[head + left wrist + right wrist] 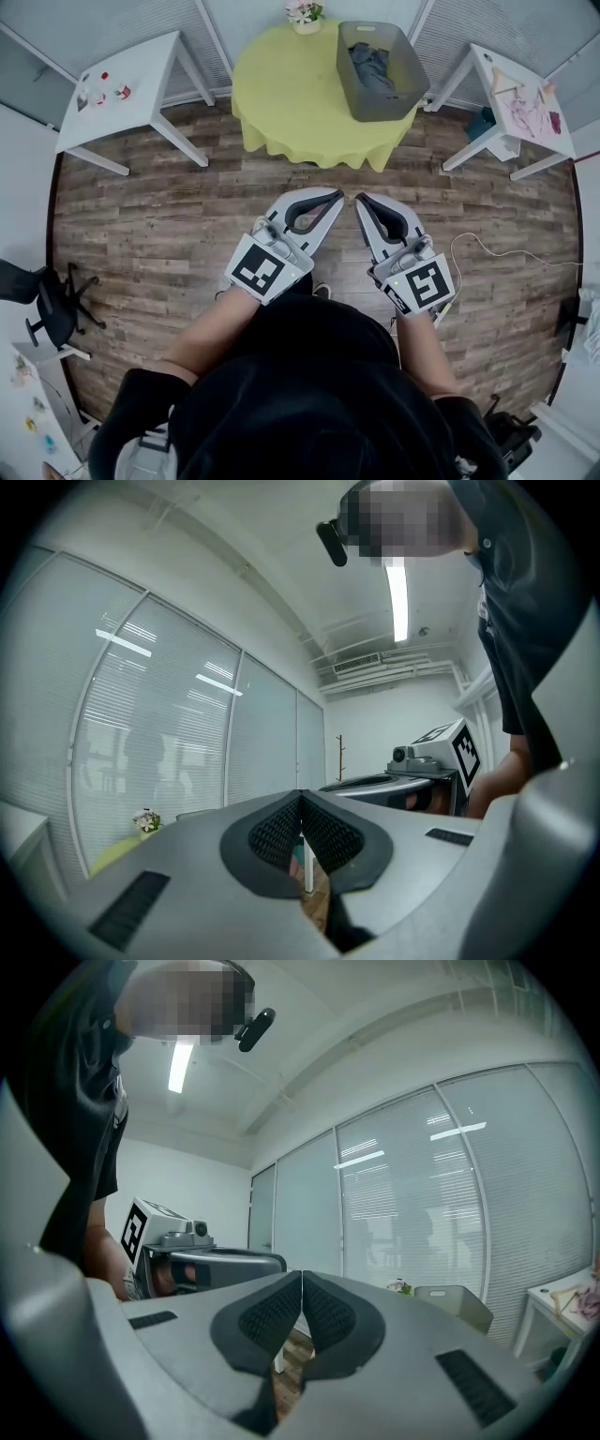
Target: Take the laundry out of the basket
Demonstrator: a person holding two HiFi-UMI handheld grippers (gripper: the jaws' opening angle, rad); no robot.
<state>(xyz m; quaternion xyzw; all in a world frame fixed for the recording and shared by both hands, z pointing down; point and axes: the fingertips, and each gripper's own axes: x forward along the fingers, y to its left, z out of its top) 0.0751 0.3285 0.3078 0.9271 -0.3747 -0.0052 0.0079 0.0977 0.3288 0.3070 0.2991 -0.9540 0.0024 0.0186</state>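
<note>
I'm in what looks like an office: glass partition walls (272,733) hung with blinds (450,1213), a strip light (398,597) overhead, plank floor (141,234), plain white worktops (150,61) and a black office chair (47,309) off to one side.

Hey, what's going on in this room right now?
A person stands on the wooden floor with a claw in each hand, facing a round table with a yellow-green cloth. The left claw and right claw are both shut and empty, held side by side short of the table. The grey basket on it holds dark laundry, not yet touched.
</note>
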